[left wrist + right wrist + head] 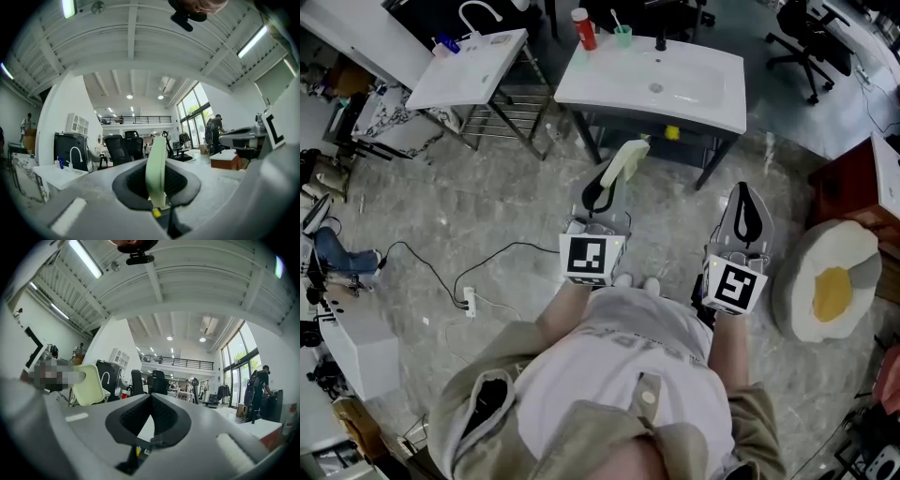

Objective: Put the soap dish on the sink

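Pale green and held edge-on, the dish [626, 161] is clamped at its lower end in the left gripper [605, 187]. The black fingers [131, 180] press on both of its faces, and the rest of it juts out ahead of them. It hangs in the air above the grey marbled floor [487, 216], just short of the front edge of the white sink [694, 111] and not on it.

The right gripper [745, 202] is held level beside the left. Its fingers [126, 418] are closed together with nothing between them. From its view the dish shows off to the left as a pale rounded square.

Each gripper carries a marker cube [586, 258] with black-and-white squares; these are patterns, not words. A person stands facing the sink, and the faint print across the shirt [628, 342] is too blurred to read.

On the sink's back edge stand a red bottle [583, 28], a green cup [622, 36] and a black tap [661, 42]; any label on the bottle is too small to make out. A second sink [473, 70] with a white tap stands to the left. A fried-egg cushion [830, 281] lies on the floor at right, and a power strip [469, 300] lies at left.
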A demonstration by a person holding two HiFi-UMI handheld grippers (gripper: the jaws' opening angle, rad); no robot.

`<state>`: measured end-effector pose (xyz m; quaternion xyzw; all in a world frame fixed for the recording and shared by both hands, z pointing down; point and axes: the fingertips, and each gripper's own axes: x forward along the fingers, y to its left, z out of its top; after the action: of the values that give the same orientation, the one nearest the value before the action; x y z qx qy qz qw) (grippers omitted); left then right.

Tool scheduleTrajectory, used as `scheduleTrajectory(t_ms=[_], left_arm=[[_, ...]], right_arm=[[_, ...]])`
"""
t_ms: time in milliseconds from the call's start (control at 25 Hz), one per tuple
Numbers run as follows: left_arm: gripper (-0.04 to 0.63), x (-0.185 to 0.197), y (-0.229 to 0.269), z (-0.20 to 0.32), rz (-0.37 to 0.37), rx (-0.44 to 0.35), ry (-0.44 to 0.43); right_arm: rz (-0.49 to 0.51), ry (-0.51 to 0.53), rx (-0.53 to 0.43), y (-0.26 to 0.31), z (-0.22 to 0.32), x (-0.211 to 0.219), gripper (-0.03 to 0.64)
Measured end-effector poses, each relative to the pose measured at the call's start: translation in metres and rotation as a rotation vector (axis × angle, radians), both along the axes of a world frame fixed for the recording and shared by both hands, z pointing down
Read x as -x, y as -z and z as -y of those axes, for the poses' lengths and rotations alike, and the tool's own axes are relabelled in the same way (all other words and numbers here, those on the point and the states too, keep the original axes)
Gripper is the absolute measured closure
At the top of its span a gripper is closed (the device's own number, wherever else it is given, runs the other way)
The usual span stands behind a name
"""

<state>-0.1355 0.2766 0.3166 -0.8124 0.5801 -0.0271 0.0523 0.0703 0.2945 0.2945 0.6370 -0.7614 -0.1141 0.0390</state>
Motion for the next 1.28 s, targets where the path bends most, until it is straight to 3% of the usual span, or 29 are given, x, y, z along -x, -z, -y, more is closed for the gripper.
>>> scheduleTrajectory(t_ms=[160,280,400,560,600,680,800,960,1280], left_arm=[[0.569,-0.009,-0.001,0.0,0.0,0.004,0.001],[0.569,-0.019,0.001,0.0,-0.06,0.023,-0.009],[0.569,-0.026,0.003,0.003,-0.146,0.051,-0.02],[0.569,-0.038,0.007,0.007,-0.17,0.05,-0.024],[0.569,-0.042,0.008,0.009,-0.176,0.049,-0.028],[0.569,-0.048,0.011,0.012,-0.215,0.06,-0.044],[0.569,-0.052,0.012,0.019,-0.324,0.097,-0.069],[0.569,-0.054,0.008,0.032,-0.448,0.146,-0.095],[0.569,-0.061,-0.004,0.068,-0.656,0.231,-0.183]], right_arm=[[0.009,0.011,0.005,-0.002,0.001,-0.007,0.618],[0.051,0.014,0.022,-0.004,0.002,-0.018,0.618],[0.141,0.029,0.039,-0.004,0.005,-0.031,0.617],[0.299,0.053,0.045,0.0,0.01,-0.053,0.611],[0.334,0.071,0.05,0.001,0.012,-0.057,0.597],[0.421,0.128,0.071,0.0,0.018,-0.061,0.49],[0.574,0.212,0.124,-0.006,0.028,-0.058,0.36],[0.652,0.274,0.179,-0.018,0.041,-0.046,0.314],[0.781,0.396,0.293,-0.045,0.083,-0.009,0.285]])
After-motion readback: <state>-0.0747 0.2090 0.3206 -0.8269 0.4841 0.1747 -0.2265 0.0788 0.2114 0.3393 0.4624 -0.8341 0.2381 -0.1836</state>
